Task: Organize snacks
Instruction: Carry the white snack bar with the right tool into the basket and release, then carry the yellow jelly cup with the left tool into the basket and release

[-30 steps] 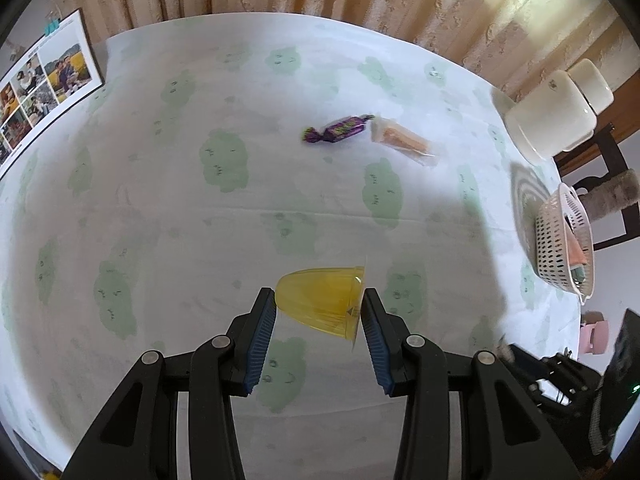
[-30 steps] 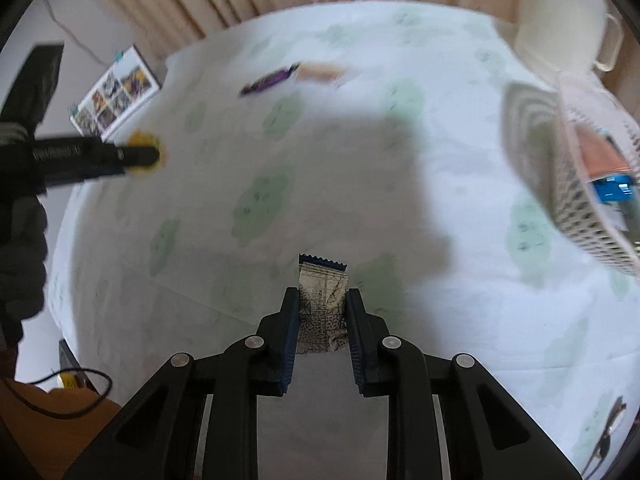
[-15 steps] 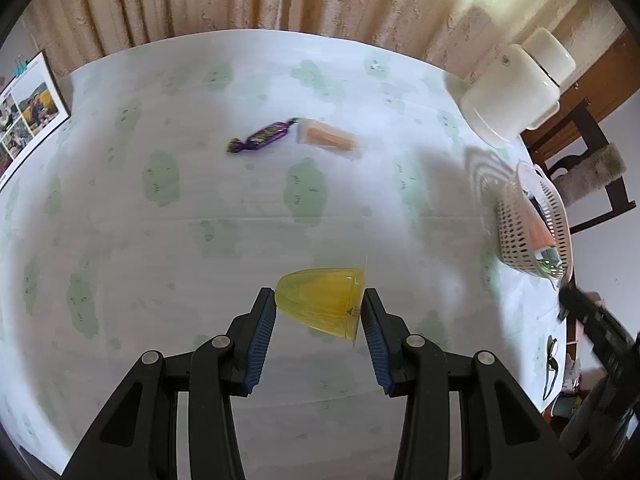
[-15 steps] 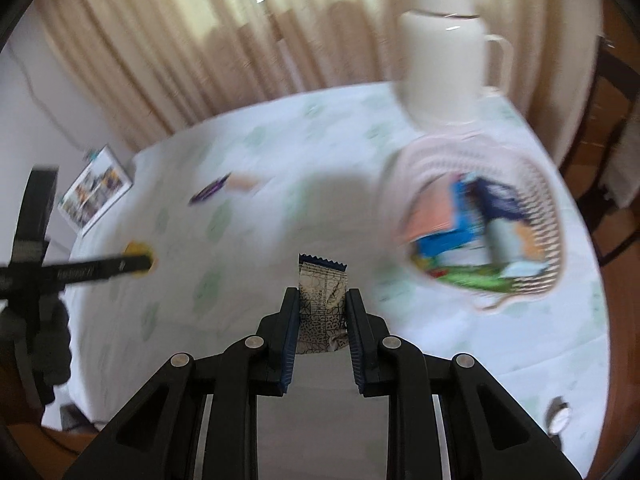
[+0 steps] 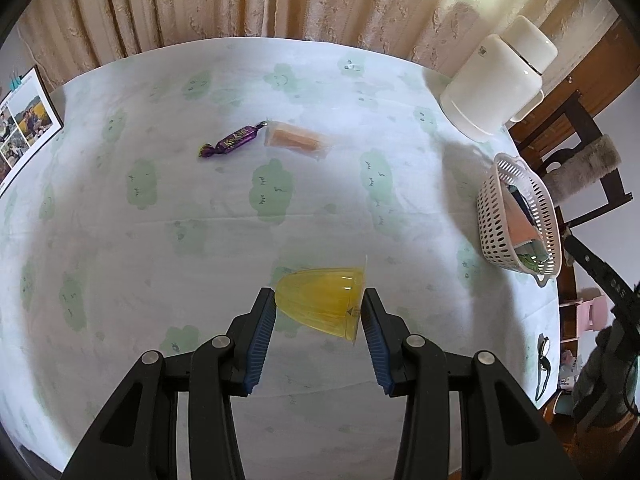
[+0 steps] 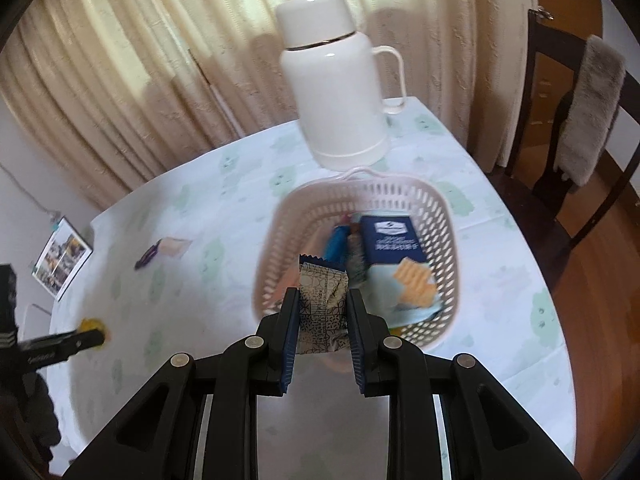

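A round table (image 5: 160,208) is wearing a white cloth printed with pale green clouds, and cream patterned curtains (image 5: 224,4) are hanging behind it, with a dark wooden chair (image 6: 572,128) draped in grey fur standing at its far side and a photo sheet (image 5: 24,116) lying at its left edge. A white thermos jug (image 6: 336,92) with a handle is standing upright on the cloth just behind a perforated plastic basket (image 6: 404,196). The left gripper (image 5: 319,310) is pointing steeply down over the table, its blue-padded jaws part-way apart and pressing on the two sides of a yellow jelly cup (image 5: 320,300), which is lying sideways between them, lifted off the cloth. The right gripper (image 6: 322,312) is tilting down over the near rim of the basket, its jaws drawn narrow and clamping a patterned snack packet (image 6: 322,300) that is standing up between the pads. Inside the basket a blue cracker box (image 6: 394,240) is lying flat, with a blue wrapped stick (image 6: 336,242) and other wrappers beside it; those are too blurred to name. Out on the cloth, well apart from the basket, a purple wrapped candy (image 5: 234,142) is lying end to end with an orange snack in a clear wrapper (image 5: 298,140), the two just touching.
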Motion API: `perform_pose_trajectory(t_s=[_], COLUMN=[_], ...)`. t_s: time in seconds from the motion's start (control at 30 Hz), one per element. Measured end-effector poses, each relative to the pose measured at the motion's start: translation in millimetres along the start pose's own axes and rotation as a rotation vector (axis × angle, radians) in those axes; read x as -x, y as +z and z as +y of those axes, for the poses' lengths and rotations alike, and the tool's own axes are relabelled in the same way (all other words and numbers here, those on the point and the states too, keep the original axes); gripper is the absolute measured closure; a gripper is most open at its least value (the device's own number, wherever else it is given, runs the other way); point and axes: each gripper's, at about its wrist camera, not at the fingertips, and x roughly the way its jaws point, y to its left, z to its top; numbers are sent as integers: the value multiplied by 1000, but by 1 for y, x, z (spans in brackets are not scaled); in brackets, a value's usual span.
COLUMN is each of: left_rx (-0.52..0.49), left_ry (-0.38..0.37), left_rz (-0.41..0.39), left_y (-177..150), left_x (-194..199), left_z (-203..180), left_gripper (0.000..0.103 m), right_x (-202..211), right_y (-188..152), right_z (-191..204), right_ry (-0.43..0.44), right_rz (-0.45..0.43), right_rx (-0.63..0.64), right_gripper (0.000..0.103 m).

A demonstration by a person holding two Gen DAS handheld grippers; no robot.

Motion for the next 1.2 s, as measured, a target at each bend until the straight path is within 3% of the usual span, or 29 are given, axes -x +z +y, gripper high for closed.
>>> perform_pose_trajectory(t_s=[0.13,0.43,1.0,1.2], left_rx=[-12,-99,-472,-518], left_ry=[2,-28,-139,-139], left_rz=[1,14,48,43], left_y=[0,6,19,21], left_x=[0,-10,-44,-53], left_z=[-8,-57,-256,-291], left_gripper=[63,63,63,63], right_x=[-7,7,61,73], right_y=[1,-20,-101,-111], right_z=[-13,-34,-103,-133], right_ry=[-1,1,-30,-47], right_rz=[16,32,71,54], right_rx=[-39,-67,-200,-268], right_gripper=[70,69,68,68])
